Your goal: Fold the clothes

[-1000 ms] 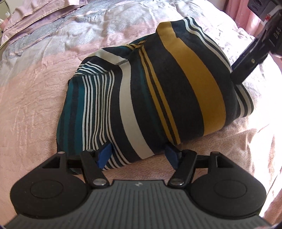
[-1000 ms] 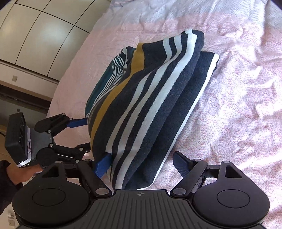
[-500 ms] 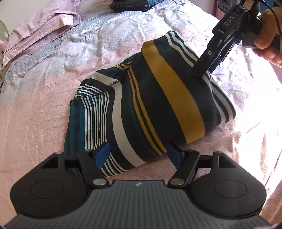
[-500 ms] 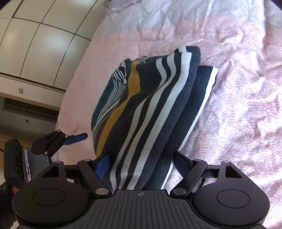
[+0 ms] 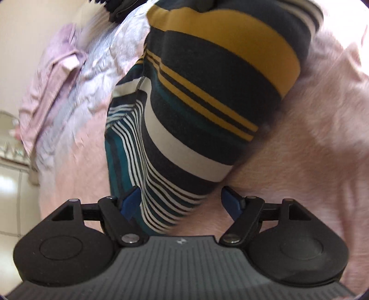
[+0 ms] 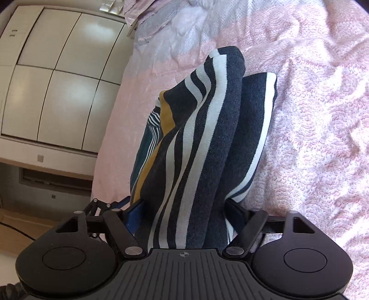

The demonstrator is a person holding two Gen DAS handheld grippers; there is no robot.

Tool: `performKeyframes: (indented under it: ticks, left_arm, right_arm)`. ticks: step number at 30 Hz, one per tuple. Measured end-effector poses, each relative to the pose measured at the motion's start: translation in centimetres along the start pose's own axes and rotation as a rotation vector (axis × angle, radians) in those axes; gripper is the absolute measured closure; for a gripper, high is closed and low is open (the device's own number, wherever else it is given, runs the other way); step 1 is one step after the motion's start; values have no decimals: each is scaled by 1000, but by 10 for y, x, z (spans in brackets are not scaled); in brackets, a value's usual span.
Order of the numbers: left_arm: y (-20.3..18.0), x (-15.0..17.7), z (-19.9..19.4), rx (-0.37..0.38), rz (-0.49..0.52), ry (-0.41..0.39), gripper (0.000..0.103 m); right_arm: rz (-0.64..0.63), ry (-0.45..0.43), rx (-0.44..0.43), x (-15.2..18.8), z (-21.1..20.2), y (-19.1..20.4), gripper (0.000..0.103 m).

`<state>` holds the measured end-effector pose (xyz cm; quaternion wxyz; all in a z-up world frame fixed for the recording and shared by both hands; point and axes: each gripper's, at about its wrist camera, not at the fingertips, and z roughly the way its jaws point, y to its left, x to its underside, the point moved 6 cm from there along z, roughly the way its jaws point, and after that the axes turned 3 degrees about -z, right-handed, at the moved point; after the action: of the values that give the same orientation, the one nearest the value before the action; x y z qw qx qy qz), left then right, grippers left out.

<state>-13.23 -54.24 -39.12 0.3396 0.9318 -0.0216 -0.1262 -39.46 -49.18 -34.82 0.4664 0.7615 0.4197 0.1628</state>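
A folded striped garment [image 5: 198, 110], navy with white, teal and mustard bands, lies on the pink bedspread [image 5: 311, 150]. My left gripper [image 5: 182, 203] is open, its blue pads on either side of the garment's near striped corner. In the right wrist view the garment [image 6: 207, 150] runs between the fingers of my right gripper [image 6: 184, 217]. That gripper's jaws are spread about the thick folded edge, which fills the gap; whether they clamp it is unclear. The left gripper's linkage [image 6: 101, 205] shows low on the left there.
Lilac and pink pillows or bedding [image 5: 53, 76] lie at the bed's far left. A dark pile of clothes [image 5: 120, 9] sits at the top edge. White wardrobe doors [image 6: 53, 76] stand beyond the bed's left side.
Both grippers have pushed further in along the garment, which now reaches deep between their fingers. The left view has tilted and blurred with motion. The right gripper has left the left view.
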Motion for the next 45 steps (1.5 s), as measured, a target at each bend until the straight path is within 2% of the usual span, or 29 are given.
performKeyframes:
  ticks: [2, 3, 4, 6, 9, 11, 12, 13, 17, 19, 20, 24, 25, 26, 30, 32, 35, 38, 42, 45]
  left_arm:
    - [2, -3, 12, -44, 59, -16, 22]
    - [3, -4, 17, -42, 79, -15, 22]
    - [3, -6, 23, -39, 99, -13, 22]
    - [6, -10, 30, -13, 108, -3, 29]
    - [6, -12, 32, -9, 109, 18, 31]
    - [4, -13, 29, -15, 109, 23, 34]
    - [3, -13, 27, -17, 110, 25, 33]
    - [2, -14, 25, -18, 110, 27, 33]
    - [1, -12, 4, -33, 49, 43, 32]
    - [-1, -18, -17, -47, -7, 11, 28]
    - [-1, -21, -27, -54, -34, -5, 24]
    - [-19, -49, -54, -51, -24, -107, 13]
    - [-19, -55, -51, -40, -28, -108, 13]
    - [-20, -61, -47, -30, -33, -109, 13]
    - [-8, -84, -34, 39, -103, -96, 17]
    - [1, -102, -43, 46, -134, -124, 18]
    - [13, -134, -71, 60, -205, -198, 18]
    - [17, -183, -106, 80, -301, -295, 18]
    - [9, -181, -147, 102, -435, -340, 18]
    - [3, -178, -178, 118, -535, -372, 18]
  right_arm:
    - [44, 7, -17, -8, -5, 1, 66]
    - [38, 15, -28, -11, -8, 3, 73]
    - [30, 24, -37, -15, -7, 6, 76]
    - [13, 44, -55, -22, -4, 11, 77]
    - [-14, 80, -66, -29, -2, 11, 76]
    - [-28, 92, -56, -30, 1, 8, 70]
    - [-34, 94, -53, -30, 1, 7, 58]
    - [-46, 89, -43, -31, 2, 6, 52]
    - [-54, 63, -61, -30, -8, -5, 49]
    - [-20, 48, -78, -30, -6, -13, 38]
    - [11, 38, -94, -31, -2, -14, 37]
    - [89, 21, -150, -35, 8, -19, 36]
    - [112, 25, -161, -36, 9, -20, 56]
    - [131, 30, -175, -38, 9, -19, 63]
    - [172, 47, -195, -51, -3, -7, 74]
    - [178, 42, -198, -60, -15, 5, 76]
    - [127, 34, -170, -86, -59, 34, 79]
    - [17, 41, -94, -107, -111, 73, 80]
    - [-186, 40, 41, -116, -176, 135, 80]
    - [-407, 61, 167, -93, -196, 198, 79]
